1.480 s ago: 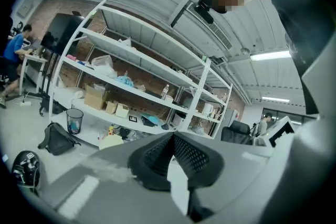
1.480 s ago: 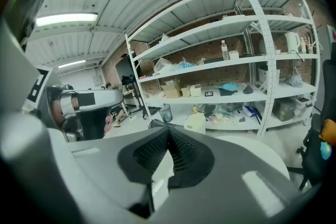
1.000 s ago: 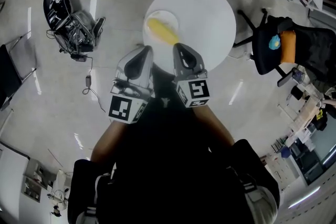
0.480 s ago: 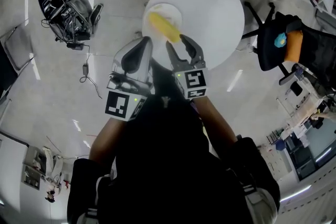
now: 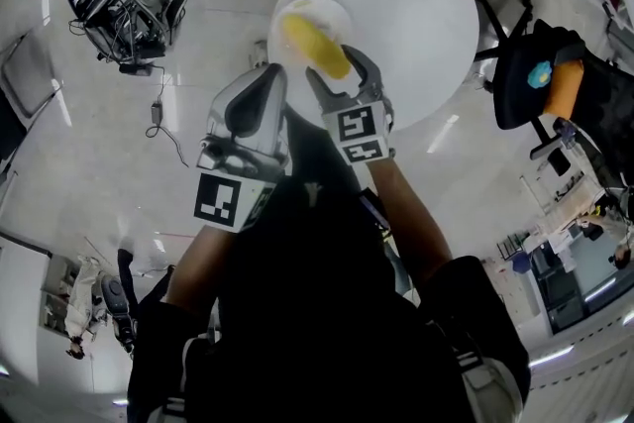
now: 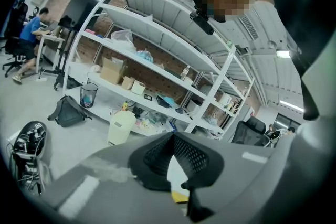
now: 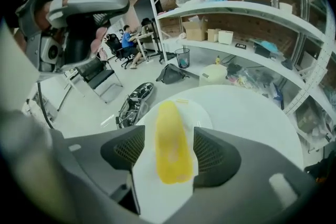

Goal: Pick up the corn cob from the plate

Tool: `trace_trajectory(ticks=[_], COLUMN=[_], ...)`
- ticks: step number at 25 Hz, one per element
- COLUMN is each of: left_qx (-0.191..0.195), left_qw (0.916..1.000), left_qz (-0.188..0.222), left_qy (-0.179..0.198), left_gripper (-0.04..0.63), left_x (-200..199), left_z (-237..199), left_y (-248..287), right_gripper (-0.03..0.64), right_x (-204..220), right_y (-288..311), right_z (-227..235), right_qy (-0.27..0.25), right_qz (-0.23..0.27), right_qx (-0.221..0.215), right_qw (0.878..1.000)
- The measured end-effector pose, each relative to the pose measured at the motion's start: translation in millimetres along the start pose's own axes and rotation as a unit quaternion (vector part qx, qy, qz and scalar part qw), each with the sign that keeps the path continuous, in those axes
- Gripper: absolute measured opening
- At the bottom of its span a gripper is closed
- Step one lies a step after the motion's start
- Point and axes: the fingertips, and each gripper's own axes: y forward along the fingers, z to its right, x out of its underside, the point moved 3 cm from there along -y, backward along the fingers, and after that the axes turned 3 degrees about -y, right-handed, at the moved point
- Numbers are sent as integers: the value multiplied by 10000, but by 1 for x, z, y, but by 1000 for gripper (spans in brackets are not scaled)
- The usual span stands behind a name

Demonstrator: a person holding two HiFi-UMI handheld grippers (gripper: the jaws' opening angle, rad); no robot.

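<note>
The corn cob (image 7: 170, 147) is long, yellow and rounded; it is fat at the end close to the right gripper (image 7: 169, 140) and thinner at the far end. It looks smooth and blurry, so its little bumps cannot be made out. It lies on a round white plate (image 7: 198, 113); the plate sits on a round, smooth white table (image 7: 252, 113).

The right gripper is grey and smooth, with black pads (image 7: 126, 149) covered in tiny dots. Its jaws have just been opening and stand wide apart, one on each side of the cob's near end; there is a clear gap on the left side, but on the right side I cannot tell if the pad touches.

The cob points straight away from this gripper, the same way its jaws point; in the head view it lies on a slant, and the gripper covers part of its near end.

The left gripper (image 6: 173, 136) is just beside the right one; its dotted pads are pressed together at the tips with nothing between them. Its own grey body fills most of its view; only a small bit of yellow and white peeks out below the pads.
</note>
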Motion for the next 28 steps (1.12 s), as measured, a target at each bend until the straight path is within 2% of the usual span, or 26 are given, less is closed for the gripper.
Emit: trace_trajectory(ticks=[6,15,25,28], left_qx=[-45,-152,-183,-174], left_qw=[10000,9998,9997,9997], left_qz=[-41,-103,-100,-88], left_qy=[-34,-106,-137,-138], left_gripper=[3,3,3,3], left_x=[8,10,10,8], left_z=[-8,-15,-18,-18], left_y=[5,13,14,13], right_gripper=[316,321,314,283], right_x=[9,14,22,22], right_y=[21,41,55,55], right_z=[5,1,6,8], right_qy=[-359,-606,-624,-739], right_qz=[-271,-631,-874,-920], right_qx=[-9,-319,-287,-160], right_qw=[9990,9956,9938,9929])
